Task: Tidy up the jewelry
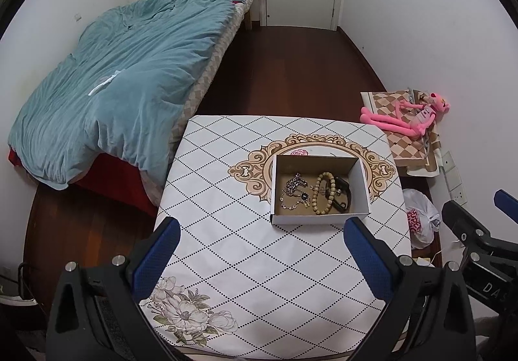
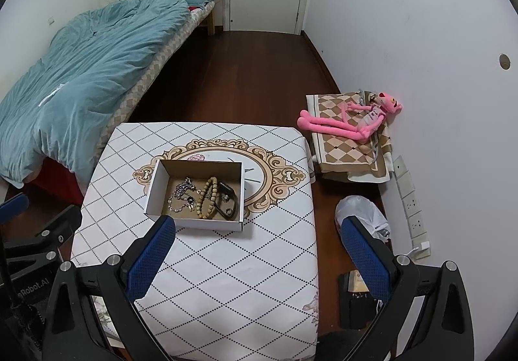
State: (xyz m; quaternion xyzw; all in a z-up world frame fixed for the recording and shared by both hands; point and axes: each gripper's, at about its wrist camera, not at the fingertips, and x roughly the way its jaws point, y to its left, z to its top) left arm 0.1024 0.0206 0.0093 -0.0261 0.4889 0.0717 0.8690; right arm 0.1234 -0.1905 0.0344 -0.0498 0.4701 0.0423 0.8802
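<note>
Left wrist view: we hold the left hand-held gripper [image 1: 260,251] above the near part of the counter [image 1: 226,257], its blue fingers [image 1: 157,252] spread wide with nothing between them. The cardboard box [image 1: 319,189] serves as our landmark; it sits beyond the fingertips on the ornate medallion printed on the counter cover. Inside the box lie a silver chain [image 1: 293,191], a wooden bead bracelet [image 1: 322,192] and a black watch [image 1: 341,196], grouped together on the box floor. We judge that the open-topped box is set centrally so that either gripper can reach in from above. The right hand-held gripper [image 1: 479,225] appears to the right of the box, off the counter edge.

Right wrist view: we hold the right hand-held gripper [image 2: 259,251] back from the box [image 2: 197,194], its fingers [image 2: 152,259] likewise spread and empty. The left finger's tip appears just in front of the box's near wall. The chain [image 2: 183,196], bracelet [image 2: 207,199] and watch [image 2: 226,200] rest inside the box. We judge that the wide spread suits either an approach or a finished placement; which one, we cannot tell.
</note>
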